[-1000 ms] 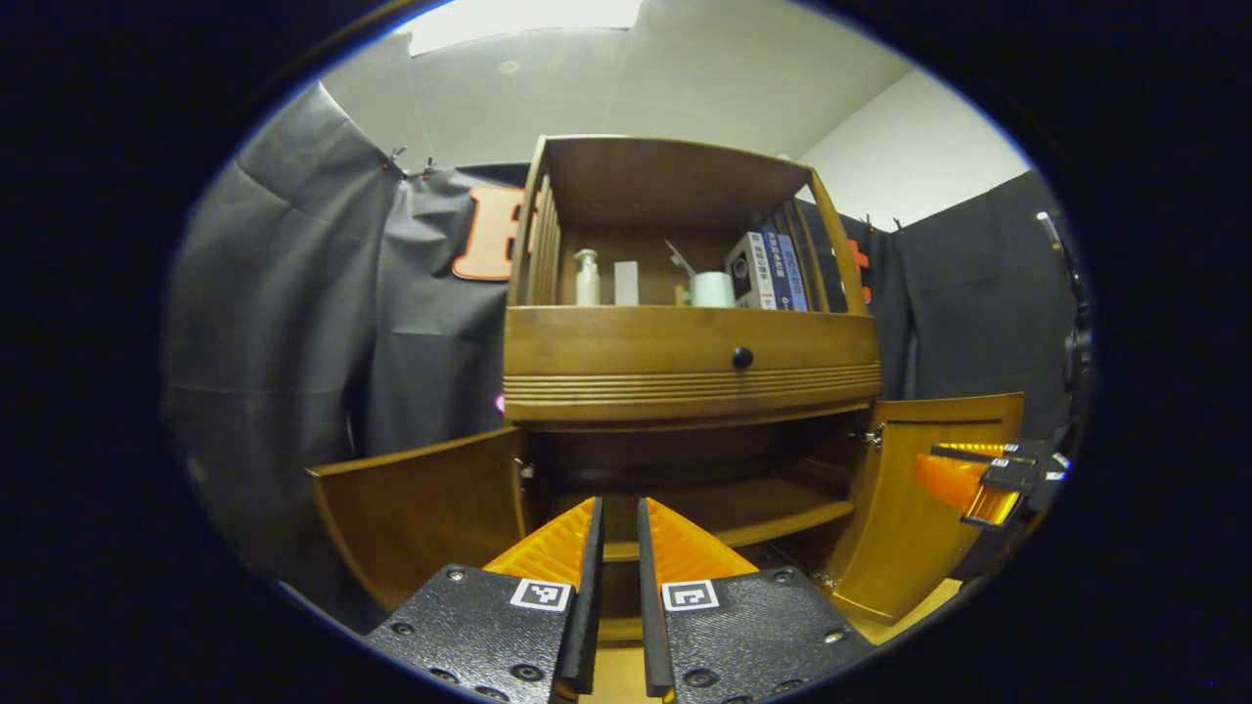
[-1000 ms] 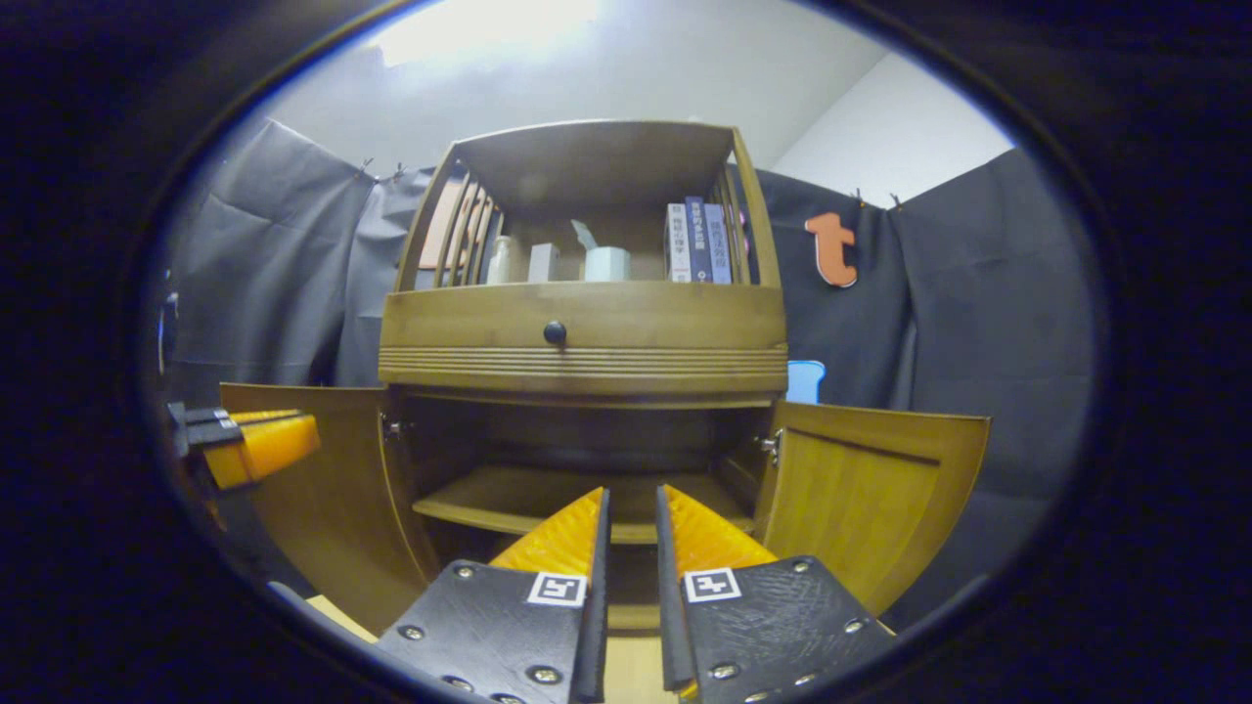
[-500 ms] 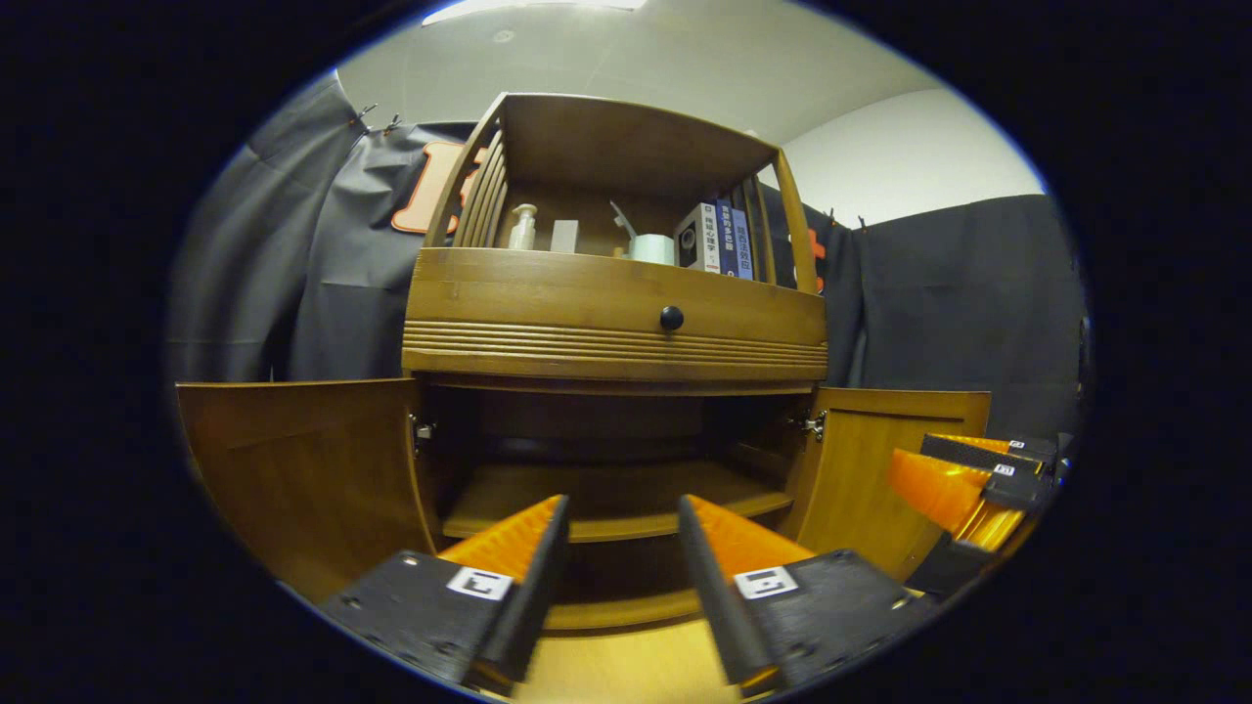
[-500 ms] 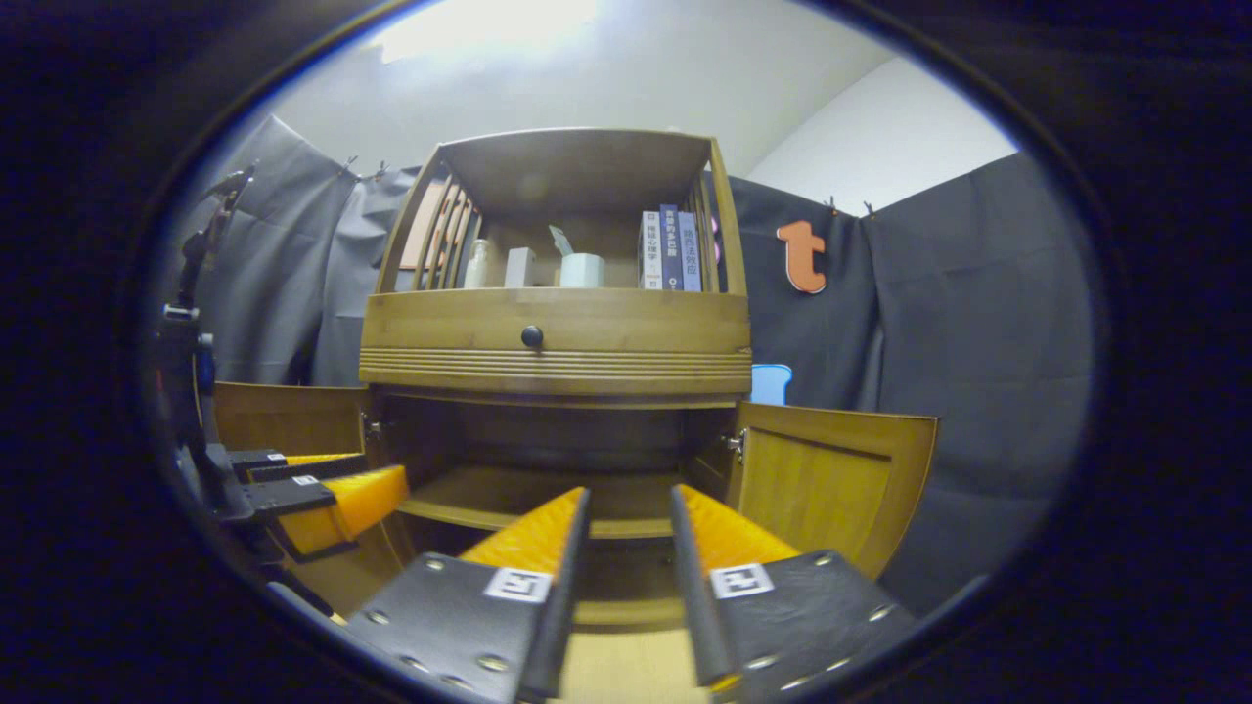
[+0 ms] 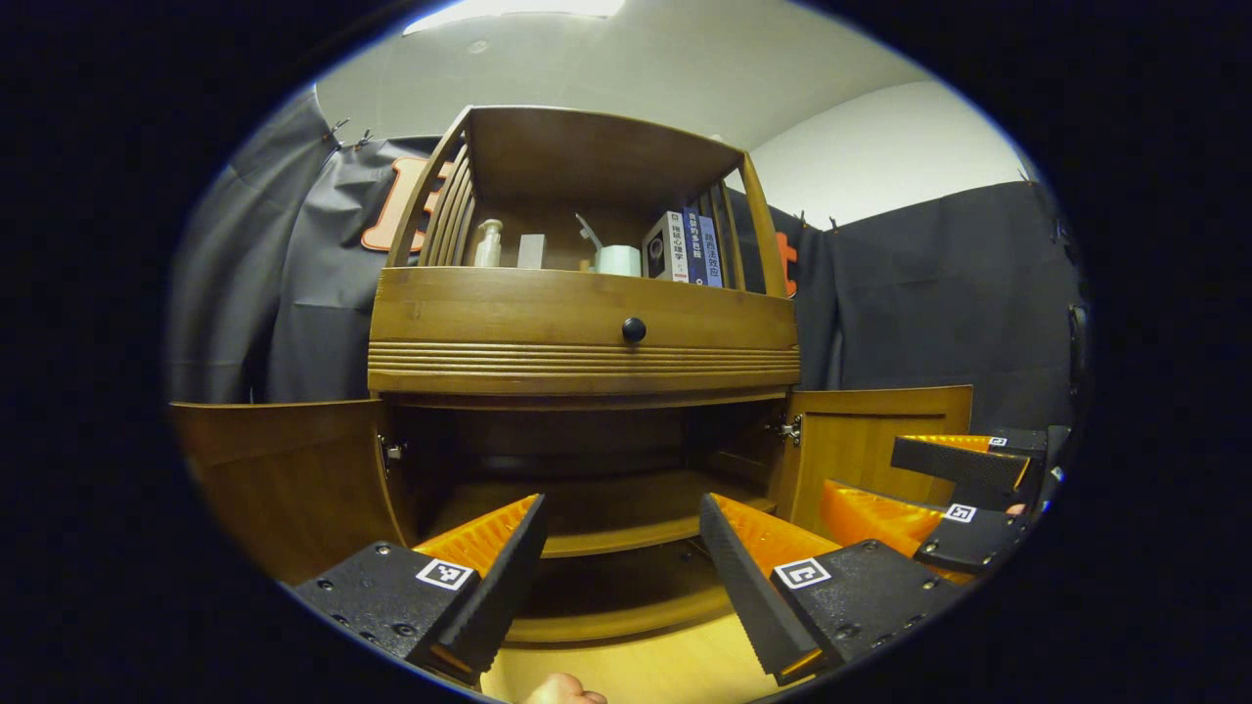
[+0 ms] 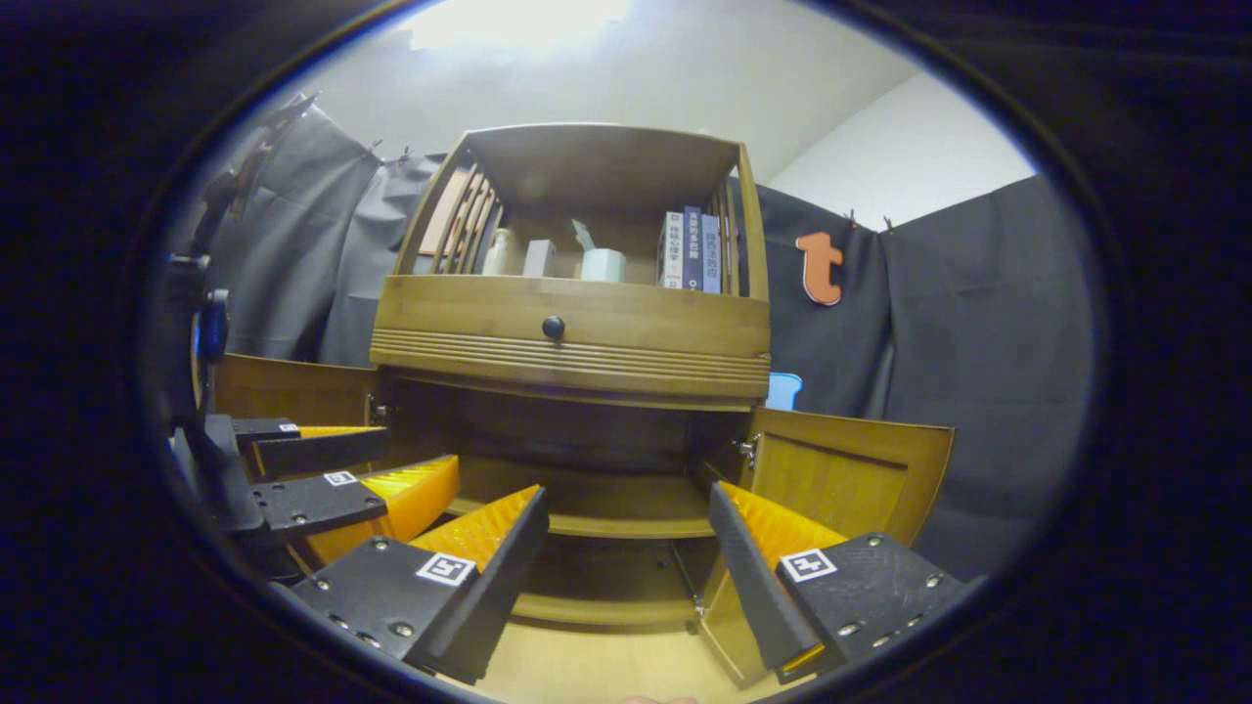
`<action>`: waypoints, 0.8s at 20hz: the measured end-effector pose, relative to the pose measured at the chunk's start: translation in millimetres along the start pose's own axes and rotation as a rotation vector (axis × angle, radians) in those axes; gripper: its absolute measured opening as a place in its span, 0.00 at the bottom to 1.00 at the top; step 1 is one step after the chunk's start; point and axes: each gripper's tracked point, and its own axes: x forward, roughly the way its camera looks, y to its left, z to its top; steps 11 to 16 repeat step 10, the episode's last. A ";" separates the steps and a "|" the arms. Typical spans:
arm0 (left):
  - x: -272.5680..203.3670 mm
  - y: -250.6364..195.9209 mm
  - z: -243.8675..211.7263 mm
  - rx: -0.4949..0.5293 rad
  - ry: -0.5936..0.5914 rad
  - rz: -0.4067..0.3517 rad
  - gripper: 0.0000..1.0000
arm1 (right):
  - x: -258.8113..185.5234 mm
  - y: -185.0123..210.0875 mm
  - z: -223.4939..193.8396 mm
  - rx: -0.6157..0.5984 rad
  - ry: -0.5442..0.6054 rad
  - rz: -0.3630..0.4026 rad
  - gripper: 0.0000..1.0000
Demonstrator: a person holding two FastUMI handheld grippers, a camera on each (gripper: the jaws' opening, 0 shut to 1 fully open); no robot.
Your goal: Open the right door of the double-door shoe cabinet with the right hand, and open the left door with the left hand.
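The shoe cabinet (image 5: 584, 332) stands with both lower doors swung wide: the left door (image 5: 284, 479) folds out past the cabinet's left edge and the right door (image 6: 846, 479) past its right edge, baring the inner shelf (image 5: 597, 523). The left hand-held gripper (image 5: 618, 548) and the right hand-held gripper (image 6: 626, 543) both hang in front of the opening, fingers spread wide, holding nothing and touching neither door. Judged from this, the task looks done. The remaining risk is in drawing away: the two grippers sit close side by side, so a careless pull could knock them together or nudge a door back toward closing.
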 end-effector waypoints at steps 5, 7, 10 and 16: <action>2.5 4.7 -6.2 0.006 0.017 -0.009 0.96 | 2.8 1.4 -4.2 0.009 0.009 -0.011 0.97; 2.7 5.8 -7.0 0.004 0.021 -0.014 0.94 | 2.6 1.1 -4.4 0.009 0.010 -0.018 0.97; 3.5 6.1 -7.4 0.009 0.023 -0.027 0.96 | 0.8 -2.0 -5.7 0.009 0.011 -0.041 0.97; 3.5 6.1 -7.4 0.009 0.023 -0.027 0.96 | 0.8 -2.0 -5.7 0.009 0.011 -0.041 0.97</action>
